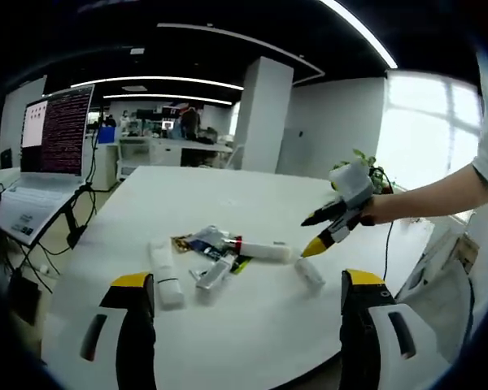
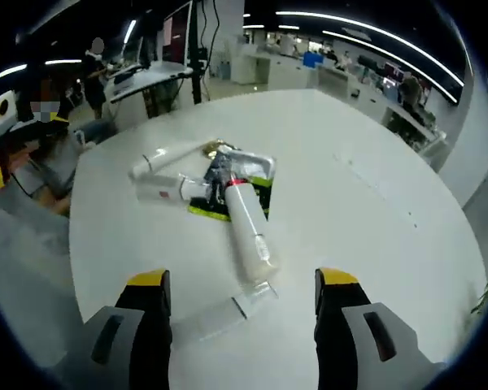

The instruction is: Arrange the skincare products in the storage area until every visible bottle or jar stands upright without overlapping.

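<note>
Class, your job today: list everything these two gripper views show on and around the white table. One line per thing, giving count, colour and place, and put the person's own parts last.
Table: one, white, round, under everything.
Tubes and bottles: about five, white, lying flat in a loose pile mid-table; the largest tube points toward the right gripper, one tube lies nearest the left gripper.
Sachets: a few, silver, green and dark, flat under the pile; exact count unclear.
Laptop: one, screen lit, on a stand left of the table.
Potted plant: one, green, at the far table edge.
Office desks: several, white, in the background.
Left gripper: black and yellow jaws, open, empty.
Right gripper: same colours, open, over the tubes.
</note>
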Tool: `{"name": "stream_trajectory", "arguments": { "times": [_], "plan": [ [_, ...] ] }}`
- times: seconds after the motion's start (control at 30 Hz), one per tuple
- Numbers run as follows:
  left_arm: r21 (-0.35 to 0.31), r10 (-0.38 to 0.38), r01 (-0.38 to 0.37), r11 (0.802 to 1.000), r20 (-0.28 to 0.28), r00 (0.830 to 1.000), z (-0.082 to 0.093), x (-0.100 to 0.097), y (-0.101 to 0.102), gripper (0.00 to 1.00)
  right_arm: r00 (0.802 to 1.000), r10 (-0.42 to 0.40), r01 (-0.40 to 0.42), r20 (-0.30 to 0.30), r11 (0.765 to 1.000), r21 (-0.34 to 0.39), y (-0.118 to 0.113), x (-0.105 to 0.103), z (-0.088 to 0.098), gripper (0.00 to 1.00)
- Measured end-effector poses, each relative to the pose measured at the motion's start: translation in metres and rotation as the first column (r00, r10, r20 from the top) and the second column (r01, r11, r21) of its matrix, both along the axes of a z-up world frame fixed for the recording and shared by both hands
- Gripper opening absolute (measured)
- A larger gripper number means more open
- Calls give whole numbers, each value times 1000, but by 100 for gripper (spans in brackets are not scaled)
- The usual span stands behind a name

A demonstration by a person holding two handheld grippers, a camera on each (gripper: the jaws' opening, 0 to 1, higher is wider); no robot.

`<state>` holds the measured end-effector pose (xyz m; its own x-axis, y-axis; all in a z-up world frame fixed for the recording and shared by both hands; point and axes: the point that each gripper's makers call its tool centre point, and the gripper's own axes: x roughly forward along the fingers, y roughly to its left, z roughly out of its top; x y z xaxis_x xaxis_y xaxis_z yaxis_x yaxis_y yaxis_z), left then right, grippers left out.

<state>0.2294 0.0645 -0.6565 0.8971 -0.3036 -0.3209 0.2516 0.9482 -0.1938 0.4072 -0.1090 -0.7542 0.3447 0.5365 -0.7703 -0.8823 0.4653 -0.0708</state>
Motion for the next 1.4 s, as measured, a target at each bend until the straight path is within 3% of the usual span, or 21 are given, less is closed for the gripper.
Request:
{"name": "stream_trajectory", "arguments": {
  "times": [0.27, 0.43, 0.53, 0.73, 1.0, 1.4],
  "plan": [
    [-11, 12, -12, 1000, -2, 1000, 0, 1, 3, 87, 995, 92, -94, -35, 994, -61, 26, 15, -14, 66],
    [-17, 18, -18, 1000, -2, 1000, 0, 1, 4, 87, 987, 124, -134, -104, 985, -105, 43, 19, -27, 61],
    [-18, 21, -21, 1000, -3, 1000, 0, 1, 5, 87, 983, 150, -165, -108, 975, -149, 48, 25, -35, 59],
    [-21, 16, -17, 1000, -12, 1000, -2, 1, 5, 86, 977, 172, -193, -128, 966, -172, 66, 40, -48, 54],
    [-28, 20, -21, 999, -20, 1000, -3, 0, 6, 86, 965, 217, -245, -147, 947, -210, 79, 40, -56, 47],
    [-37, 40, -40, 998, -18, 999, -3, 1, 10, 86, 961, 211, -253, -177, 931, -264, 84, 47, -70, 35]
  ]
}}
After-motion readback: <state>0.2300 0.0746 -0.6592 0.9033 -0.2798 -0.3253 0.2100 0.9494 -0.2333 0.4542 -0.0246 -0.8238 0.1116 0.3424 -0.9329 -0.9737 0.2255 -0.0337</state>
